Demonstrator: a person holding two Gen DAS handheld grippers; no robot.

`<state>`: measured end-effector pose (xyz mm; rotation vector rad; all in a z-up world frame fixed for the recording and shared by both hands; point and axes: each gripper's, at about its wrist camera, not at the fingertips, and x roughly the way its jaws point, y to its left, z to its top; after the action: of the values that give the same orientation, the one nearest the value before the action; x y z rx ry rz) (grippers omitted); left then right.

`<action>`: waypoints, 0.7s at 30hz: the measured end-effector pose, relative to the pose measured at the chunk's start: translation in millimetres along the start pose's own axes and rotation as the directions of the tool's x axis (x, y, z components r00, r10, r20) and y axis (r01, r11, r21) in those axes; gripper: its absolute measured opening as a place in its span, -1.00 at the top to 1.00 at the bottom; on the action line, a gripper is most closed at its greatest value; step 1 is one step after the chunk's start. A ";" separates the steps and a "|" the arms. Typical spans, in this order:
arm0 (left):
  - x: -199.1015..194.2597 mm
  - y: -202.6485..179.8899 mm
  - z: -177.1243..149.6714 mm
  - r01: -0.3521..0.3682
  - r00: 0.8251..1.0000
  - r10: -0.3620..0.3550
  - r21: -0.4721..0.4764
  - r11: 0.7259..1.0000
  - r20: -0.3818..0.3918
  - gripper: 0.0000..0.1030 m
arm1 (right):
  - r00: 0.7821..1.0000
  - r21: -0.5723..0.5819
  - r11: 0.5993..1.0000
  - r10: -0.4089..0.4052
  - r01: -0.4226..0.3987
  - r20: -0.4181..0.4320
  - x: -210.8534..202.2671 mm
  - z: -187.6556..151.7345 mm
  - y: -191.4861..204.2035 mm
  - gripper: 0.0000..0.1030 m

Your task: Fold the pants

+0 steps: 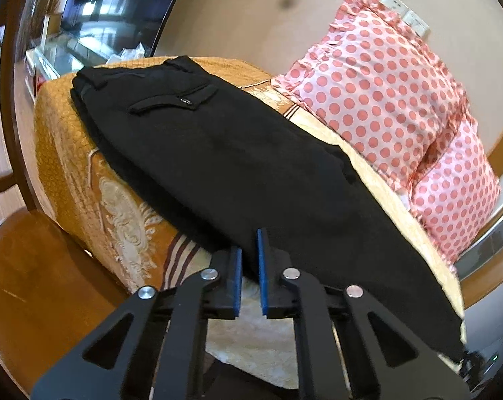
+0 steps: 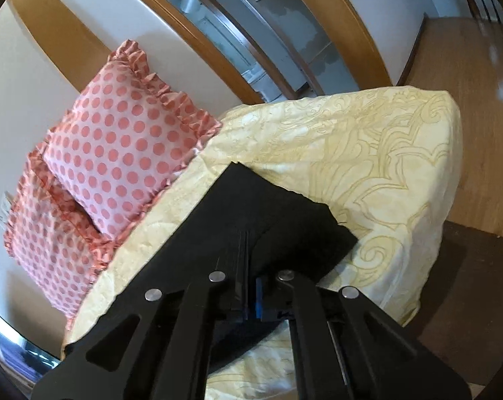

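Lying lengthwise across a bed, the black pants (image 1: pixel 238 166) are of a matte, finely woven cloth, doubled leg on leg into a long tapering strip. In the left wrist view the waistband sits toward 11 o'clock, with a welt back pocket (image 1: pixel 174 100) and its small button facing up; the legs run down toward 5 o'clock. The cloth lies mostly flat, with a soft ridge along its right edge.

Left tongs (image 1: pixel 249 260): the blue-padded jaws stand a narrow gap apart, set at the near edge of the pants at 6 o'clock. The right pad overlaps the cloth; whether any fabric sits between the pads cannot be told, and no grip is evident.

Right tongs (image 2: pixel 248 260): the jaws are closed tight on the hem end of the pants (image 2: pixel 284 213), with several layers of black cloth stacked edge-on between them. The hems splay out in angular corners toward 1 and 3 o'clock over the bed cover.

Bed cover: a pale yellow sheet (image 2: pixel 368 153) with scrolled line pattern, slightly creased; at the far end, an orange-gold brocade spread (image 1: pixel 68 140) with a raised cream medallion drapes over the edge.

Two pink pillows (image 1: pixel 378 93) with coral dots and ruffled edges lean on the wall just beside the pants, apart from them. A wooden floor (image 2: pixel 451 76) lies beyond.
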<state>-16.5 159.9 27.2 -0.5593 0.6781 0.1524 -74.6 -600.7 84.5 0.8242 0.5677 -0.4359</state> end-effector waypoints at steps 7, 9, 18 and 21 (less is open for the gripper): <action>-1.3 5.6 -3.5 0.025 1.000 -0.025 -0.003 1.000 0.016 0.80 | 1.000 0.022 1.000 -0.004 0.004 -0.015 3.7 -4.3 -5.8 0.95; -2.0 5.5 -2.5 0.030 0.999 -0.030 0.001 1.000 0.011 0.79 | 1.000 0.027 1.000 -0.004 0.004 -0.012 2.8 -4.7 -5.5 0.95; -44.3 13.5 10.5 -0.115 0.976 0.113 0.005 0.993 0.184 0.33 | 0.999 0.071 0.997 0.020 -0.017 -0.035 2.0 -0.5 -12.3 0.85; -44.4 -5.4 14.2 -0.093 0.979 0.076 0.082 0.992 0.191 0.18 | 0.999 0.120 0.992 0.032 -0.028 -0.031 2.0 4.0 -19.5 0.68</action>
<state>-41.4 165.0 66.7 -0.4224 0.5222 0.2499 -83.0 -615.9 74.6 0.9545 0.5629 -0.4323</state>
